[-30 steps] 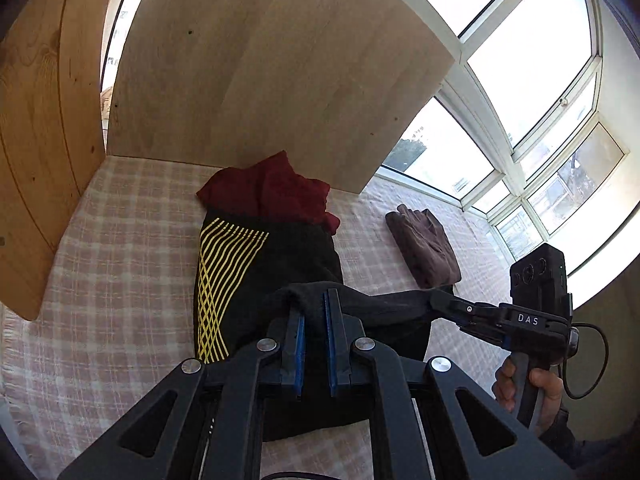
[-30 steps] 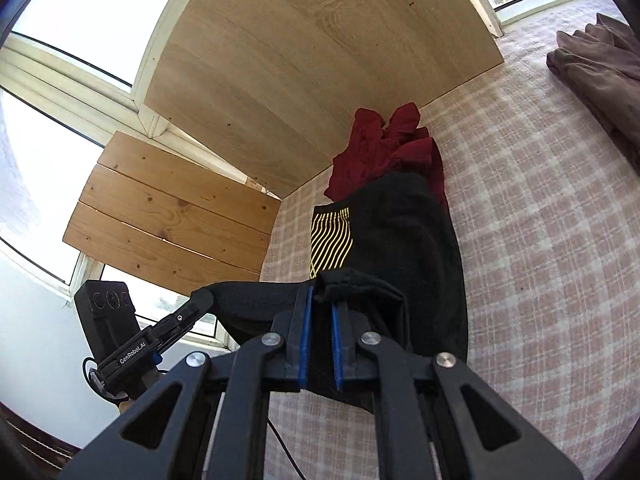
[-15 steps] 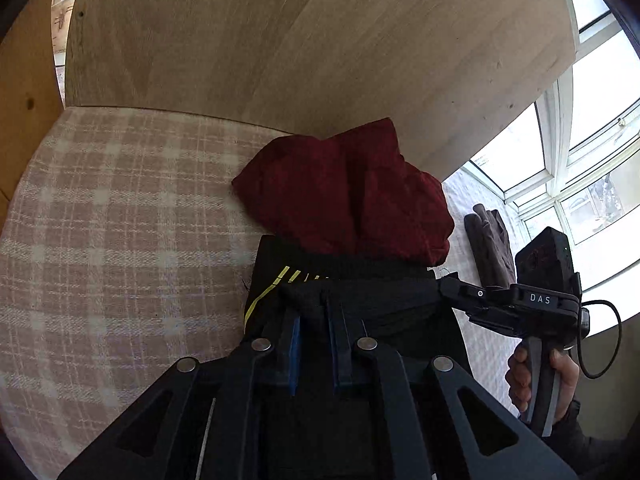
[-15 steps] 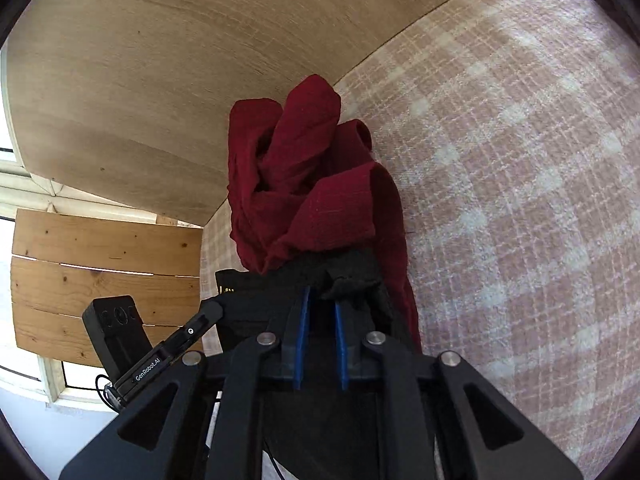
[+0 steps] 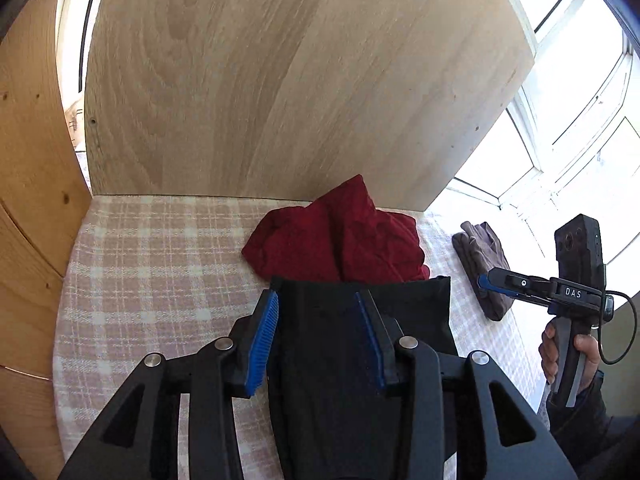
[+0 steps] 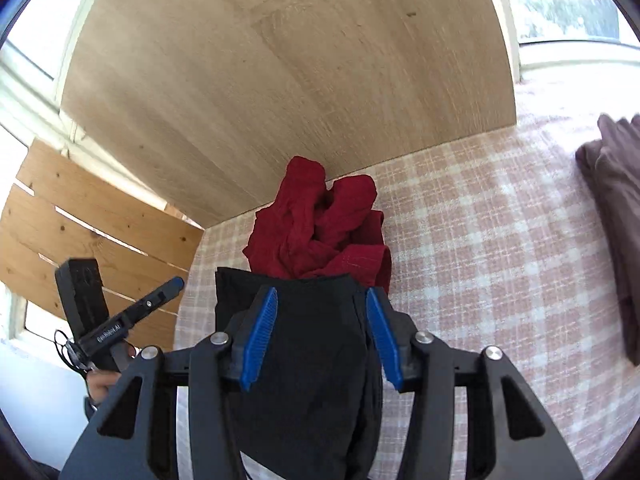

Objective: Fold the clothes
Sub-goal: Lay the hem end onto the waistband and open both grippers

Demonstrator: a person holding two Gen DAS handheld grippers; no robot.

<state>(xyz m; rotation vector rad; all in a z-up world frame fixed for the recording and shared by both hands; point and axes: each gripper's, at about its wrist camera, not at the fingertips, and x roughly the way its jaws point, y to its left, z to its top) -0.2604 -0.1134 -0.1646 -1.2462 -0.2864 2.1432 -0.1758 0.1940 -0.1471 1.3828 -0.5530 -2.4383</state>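
Opening its jaws, the left tool [image 5: 316, 336] no longer pinched the black garment [image 5: 360, 360], as it had a second ago; the cloth lay slack between the spread blue pads, touching neither clearly. The garment's long axis ran straight ahead of that tool, its far edge against the red garment [image 5: 340, 236] beyond the fingertips. The brown garment [image 5: 482, 264] lay off right.

From the right wrist, the right tool [image 6: 322, 330] was likewise opening, released from its earlier grip, black cloth loose between its pads on the checked tabletop [image 6: 480, 240], lengthwise ahead.
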